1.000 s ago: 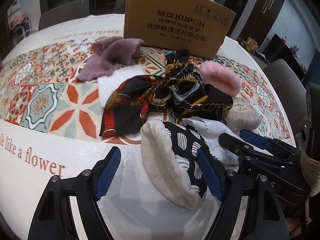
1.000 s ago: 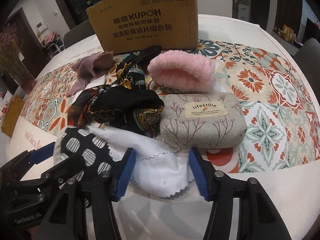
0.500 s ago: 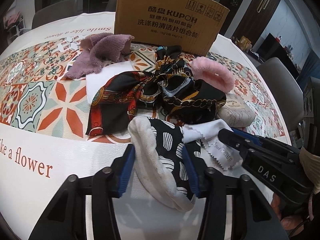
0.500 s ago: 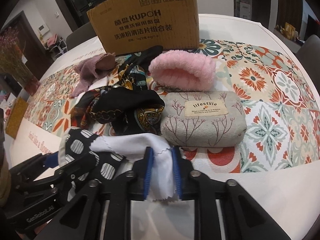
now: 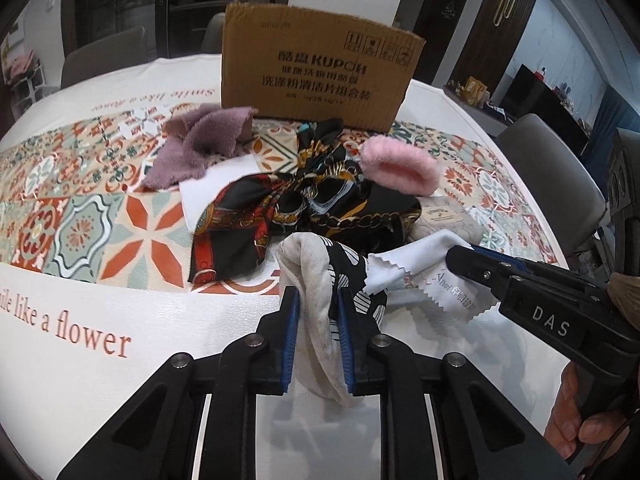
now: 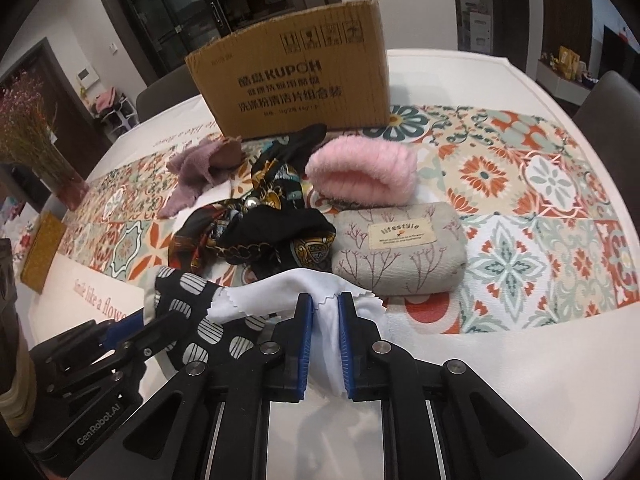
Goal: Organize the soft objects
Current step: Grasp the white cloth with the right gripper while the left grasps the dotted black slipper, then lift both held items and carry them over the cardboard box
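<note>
A black pouch with white spots and a cream lining [image 5: 306, 268] stands between the blue pads of my left gripper [image 5: 316, 294]. Its jaws are closing and the pads press the fabric. In the right wrist view the same pouch [image 6: 188, 292] hangs from the left gripper [image 6: 132, 322]. A white zigzag-edged cloth [image 6: 276, 286] is bunched between the pads of my right gripper [image 6: 324, 302], which is also closing on it. In the left wrist view the white cloth [image 5: 416, 256] trails from the right gripper [image 5: 458, 254].
Behind lie a black patterned scarf [image 5: 312, 208], a pink fluffy piece [image 6: 360, 176], a grey "lifestyle" pouch [image 6: 400, 252] and a purple fleece cloth [image 5: 200, 144]. A cardboard box [image 5: 320, 76] stands at the back. A vase of dried flowers [image 6: 36, 140] is far left, a chair [image 5: 548, 168] right.
Both grippers went from wide open to pinching: the left on the spotted pouch, the right on the white cloth. Both pieces have risen slightly off the table.
</note>
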